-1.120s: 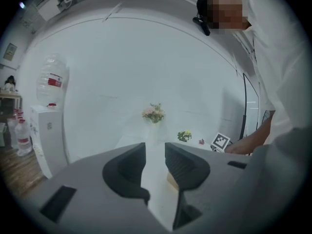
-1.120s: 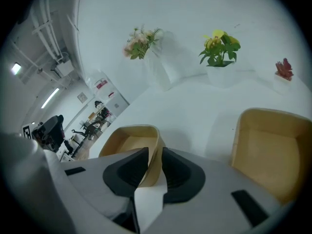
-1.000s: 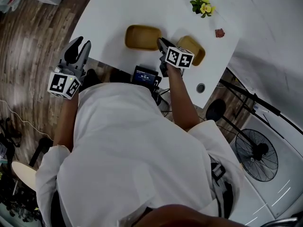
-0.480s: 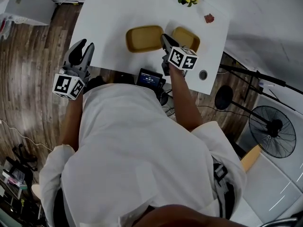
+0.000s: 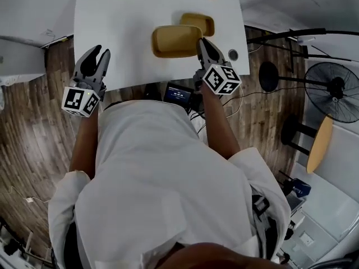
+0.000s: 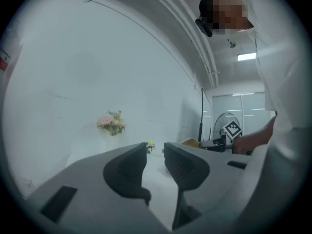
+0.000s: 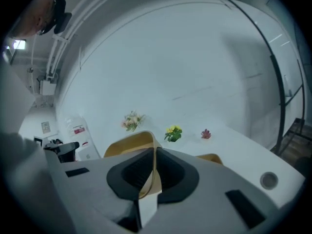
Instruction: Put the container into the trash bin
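**Right hand-held gripper (image 5: pixel 203 43) clamped on the container (image 5: pixel 175 41); lift judged under way**

A second ago the jaws of the right hand-held gripper stood partly apart at the right rim of the container, which lay flat on the desk (image 5: pixel 123 27). Now the jaws are pressed together on that rim. In the right gripper view the thin tan wall is seen pinched between the pads, and the rest of the container rises tilted beyond them. In the head view the container is carried at the gripper's tips over the near right part of the desk. It partly covers the near edge of a second container (image 5: pixel 197 22), which is left lying further back and to the right.

The grasp is therefore judged complete, and the container appears to have been raised off the desk.

The left hand-held gripper (image 5: pixel 98 54) is held at the near left edge of the desk. Its jaws are apart and nothing is seen between them in the left gripper view, so no part in the carry is indicated.

No trash bin is shown in any view, so the transfer and the release are still to be done. Only one thin rim is gripped, so a swing or slip of the container during the carry is judged the main risk.
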The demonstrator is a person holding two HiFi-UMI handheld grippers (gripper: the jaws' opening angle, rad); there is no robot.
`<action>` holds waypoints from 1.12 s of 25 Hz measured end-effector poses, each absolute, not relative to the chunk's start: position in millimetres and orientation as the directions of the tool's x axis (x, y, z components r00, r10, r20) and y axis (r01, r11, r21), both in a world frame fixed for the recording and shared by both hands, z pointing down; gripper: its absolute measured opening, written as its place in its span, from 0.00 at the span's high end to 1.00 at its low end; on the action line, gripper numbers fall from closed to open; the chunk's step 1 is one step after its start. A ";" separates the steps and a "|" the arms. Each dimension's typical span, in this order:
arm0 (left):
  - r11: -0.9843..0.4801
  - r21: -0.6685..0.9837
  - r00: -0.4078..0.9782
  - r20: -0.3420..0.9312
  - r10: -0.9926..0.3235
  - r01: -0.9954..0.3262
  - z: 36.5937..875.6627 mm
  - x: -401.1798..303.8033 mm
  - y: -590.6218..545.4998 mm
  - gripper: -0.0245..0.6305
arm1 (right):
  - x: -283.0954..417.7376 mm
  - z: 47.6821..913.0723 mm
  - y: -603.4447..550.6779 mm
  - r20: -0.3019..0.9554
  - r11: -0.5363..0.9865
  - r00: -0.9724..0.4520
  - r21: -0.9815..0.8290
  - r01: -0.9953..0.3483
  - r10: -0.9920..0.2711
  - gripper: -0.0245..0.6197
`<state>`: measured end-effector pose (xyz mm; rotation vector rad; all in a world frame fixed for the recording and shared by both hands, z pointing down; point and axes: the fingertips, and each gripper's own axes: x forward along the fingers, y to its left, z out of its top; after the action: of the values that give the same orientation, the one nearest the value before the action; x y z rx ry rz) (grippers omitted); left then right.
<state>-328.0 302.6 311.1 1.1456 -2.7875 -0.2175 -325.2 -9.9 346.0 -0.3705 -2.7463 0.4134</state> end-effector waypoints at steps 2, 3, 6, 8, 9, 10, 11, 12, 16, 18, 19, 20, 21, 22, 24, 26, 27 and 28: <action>0.656 0.204 -0.665 0.031 -0.746 -0.726 312.5 -327.0 306.6 0.78 | -302.9 336.9 -8.2 0.245 0.942 -0.942 -0.298 0.153 0.231 0.90; 0.633 0.211 -0.644 0.023 -0.765 -0.745 313.4 -326.1 309.3 0.78 | -291.8 333.1 -5.6 0.224 0.951 -0.955 -0.282 0.127 0.194 0.90; 0.567 0.195 -0.575 0.019 -0.818 -0.800 311.2 -317.5 309.8 0.79 | -257.7 321.5 -0.3 0.177 0.965 -0.980 -0.257 0.044 0.092 0.90; 0.525 0.170 -0.528 0.028 -0.849 -0.834 311.0 -307.9 303.6 0.79 | -233.7 316.2 -1.3 0.155 0.968 -0.987 -0.253 -0.005 0.036 0.90; 0.505 0.158 -0.506 0.033 -0.862 -0.849 312.1 -303.1 299.9 0.79 | -222.0 314.7 -2.7 0.145 0.967 -0.989 -0.252 -0.027 0.010 0.90; 0.485 0.149 -0.486 0.038 -0.873 -0.861 313.4 -298.5 296.7 0.79 | -210.5 314.0 -3.8 0.136 0.967 -0.991 -0.252 -0.049 -0.015 0.90; 0.468 0.144 -0.467 0.041 -0.883 -0.872 315.1 -293.9 294.4 0.79 | -198.8 314.0 -3.9 0.128 0.965 -0.991 -0.253 -0.068 -0.037 0.90; 0.451 0.141 -0.450 0.045 -0.892 -0.881 317.0 -289.1 292.7 0.79 | -186.7 314.6 -3.3 0.122 0.964 -0.991 -0.252 -0.086 -0.057 0.90; 0.360 0.136 -0.355 0.061 -0.933 -0.923 323.6 -270.2 280.5 0.79 | -131.0 316.0 -5.5 0.109 0.948 -0.979 -0.251 -0.197 -0.174 0.90; 0.312 0.128 -0.306 0.067 -0.950 -0.941 324.1 -264.3 268.3 0.79 | -106.5 313.7 -12.4 0.099 0.933 -0.967 -0.255 -0.254 -0.236 0.90; 0.294 0.124 -0.287 0.067 -0.955 -0.948 323.6 -262.4 261.4 0.79 | -95.8 312.4 -16.8 0.093 0.927 -0.961 -0.255 -0.276 -0.260 0.90; 0.276 0.121 -0.270 0.066 -0.961 -0.953 322.8 -260.6 253.7 0.79 | -84.9 311.1 -21.7 0.085 0.920 -0.955 -0.256 -0.296 -0.284 0.90; 0.257 0.119 -0.250 0.066 -0.966 -0.959 321.9 -257.4 245.1 0.79 | -72.6 309.8 -26.9 0.077 0.912 -0.948 -0.257 -0.319 -0.309 0.90; 0.234 0.116 -0.227 0.067 -0.972 -0.965 321.1 -251.9 236.2 0.79 | -58.3 308.5 -32.1 0.071 0.902 -0.939 -0.260 -0.344 -0.337 0.90; 0.172 0.100 -0.165 0.072 -0.984 -0.980 317.5 -238.1 217.2 0.79 | -26.7 305.8 -41.5 0.058 0.877 -0.915 -0.267 -0.400 -0.400 0.90; 0.099 0.073 -0.093 0.076 -0.993 -0.992 310.6 -228.8 193.9 0.79 | 2.4 303.2 -50.7 0.034 0.846 -0.886 -0.281 -0.453 -0.463 0.90; 0.068 0.065 -0.063 0.075 -0.995 -0.996 307.5 -224.7 181.3 0.79 | 16.0 302.3 -55.8 0.023 0.831 -0.872 -0.290 -0.474 -0.489 0.90; 0.043 0.062 -0.038 0.073 -0.997 -0.997 304.9 -219.8 169.0 0.79 | 29.1 302.0 -61.0 0.014 0.819 -0.861 -0.300 -0.489 -0.509 0.90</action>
<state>-219.8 169.0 304.9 2.1097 -2.1971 0.0088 29.1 -61.0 302.0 0.8405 -3.0599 0.4760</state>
